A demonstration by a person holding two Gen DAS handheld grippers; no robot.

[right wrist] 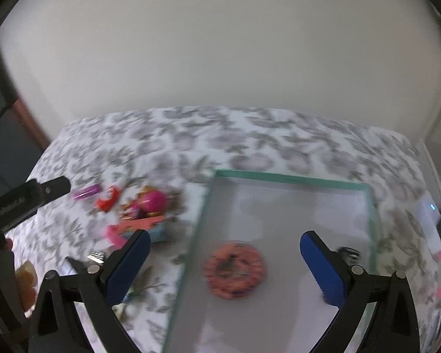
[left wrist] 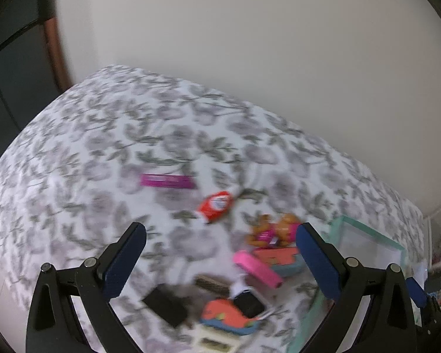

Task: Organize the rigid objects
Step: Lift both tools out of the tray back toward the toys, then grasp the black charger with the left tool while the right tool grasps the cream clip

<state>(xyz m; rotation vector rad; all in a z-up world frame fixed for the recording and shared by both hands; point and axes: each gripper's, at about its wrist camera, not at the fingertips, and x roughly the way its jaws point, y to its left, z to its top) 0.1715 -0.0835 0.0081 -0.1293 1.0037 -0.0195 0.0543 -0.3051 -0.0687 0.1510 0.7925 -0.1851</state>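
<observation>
Floral cloth lies bare up to the wall; clutter bunches by the tray's left edge. Left gripper hangs above it, jaws spread, empty. Right gripper, also spread and empty, hangs over the tray, where an orange ring lies amid open floor
</observation>
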